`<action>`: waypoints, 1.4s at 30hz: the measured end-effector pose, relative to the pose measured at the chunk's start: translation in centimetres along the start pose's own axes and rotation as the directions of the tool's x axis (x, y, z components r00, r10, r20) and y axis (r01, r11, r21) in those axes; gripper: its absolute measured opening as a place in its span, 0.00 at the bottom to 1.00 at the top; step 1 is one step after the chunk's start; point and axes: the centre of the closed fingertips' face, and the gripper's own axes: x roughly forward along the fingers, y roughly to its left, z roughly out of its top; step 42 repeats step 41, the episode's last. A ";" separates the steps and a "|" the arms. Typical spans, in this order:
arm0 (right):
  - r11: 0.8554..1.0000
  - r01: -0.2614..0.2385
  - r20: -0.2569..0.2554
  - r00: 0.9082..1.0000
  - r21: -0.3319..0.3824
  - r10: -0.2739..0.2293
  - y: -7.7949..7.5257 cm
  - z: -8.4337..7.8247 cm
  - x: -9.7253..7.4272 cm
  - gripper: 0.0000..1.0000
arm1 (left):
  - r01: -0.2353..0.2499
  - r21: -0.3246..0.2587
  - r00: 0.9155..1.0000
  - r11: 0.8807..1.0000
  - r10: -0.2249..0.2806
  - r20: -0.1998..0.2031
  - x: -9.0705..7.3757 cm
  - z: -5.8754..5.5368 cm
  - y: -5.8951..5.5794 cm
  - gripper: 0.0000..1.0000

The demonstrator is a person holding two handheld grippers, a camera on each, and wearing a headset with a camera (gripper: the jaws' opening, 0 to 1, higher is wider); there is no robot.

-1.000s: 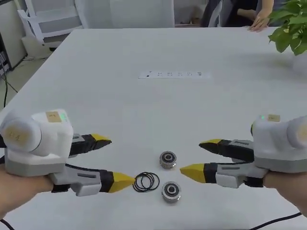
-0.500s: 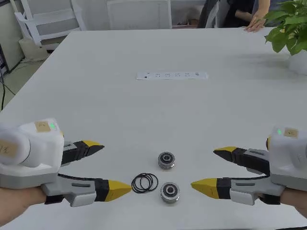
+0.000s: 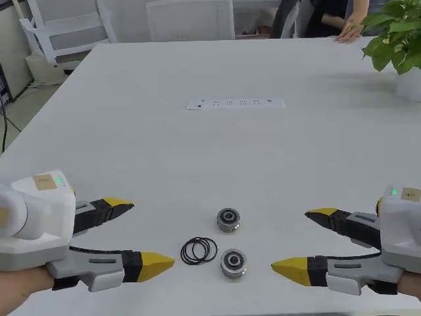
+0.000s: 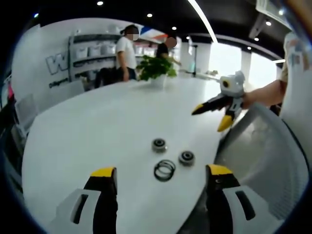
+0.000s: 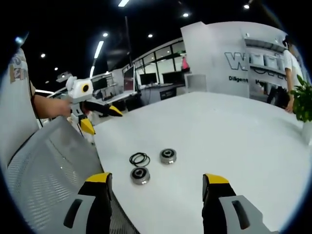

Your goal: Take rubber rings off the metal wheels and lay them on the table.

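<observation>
Two small metal wheels lie near the table's front edge: one farther [image 3: 228, 219] [image 4: 158, 145] [image 5: 167, 155], one nearer [image 3: 233, 261] [image 4: 186, 157] [image 5: 140, 175]. Left of the nearer wheel a small pile of black rubber rings [image 3: 199, 250] [image 4: 165, 169] [image 5: 139, 159] rests flat on the table. My left gripper [image 3: 143, 232] [image 4: 158, 181] is open and holds nothing, left of the rings and apart from them. My right gripper [image 3: 306, 242] [image 5: 155, 187] is open and holds nothing too, right of the wheels.
A white power strip [image 3: 235, 103] lies mid-table. A potted plant [image 3: 395, 36] [image 4: 155, 69] stands at the far right corner, where a person's hand [image 3: 348, 29] rests. A mesh chair back [image 5: 48, 170] is close to the front edge. White chairs stand beyond the far edge.
Both grippers have drawn back and outward from the wheels and rings, the left to the left, the right to the right. Wheels and rings have stayed put.
</observation>
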 end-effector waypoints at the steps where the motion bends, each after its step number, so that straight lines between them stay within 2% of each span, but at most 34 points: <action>1: 1.000 0.001 0.000 1.000 0.001 -0.001 0.0 -0.1 0.0 0.75 | 0.000 0.001 1.000 1.000 0.000 -0.001 0.0 0.0 0.0 0.75; 12: 1.000 0.009 -0.003 1.000 0.000 -0.009 -0.4 -0.4 -0.2 0.76 | -0.008 0.000 1.000 1.000 0.008 -0.001 -0.1 -0.1 0.1 0.75; 42: 1.000 0.013 -0.016 1.000 -0.018 -0.013 -0.1 -0.6 -0.5 0.76 | -0.007 -0.012 1.000 1.000 0.006 -0.009 -0.4 -0.5 0.4 0.74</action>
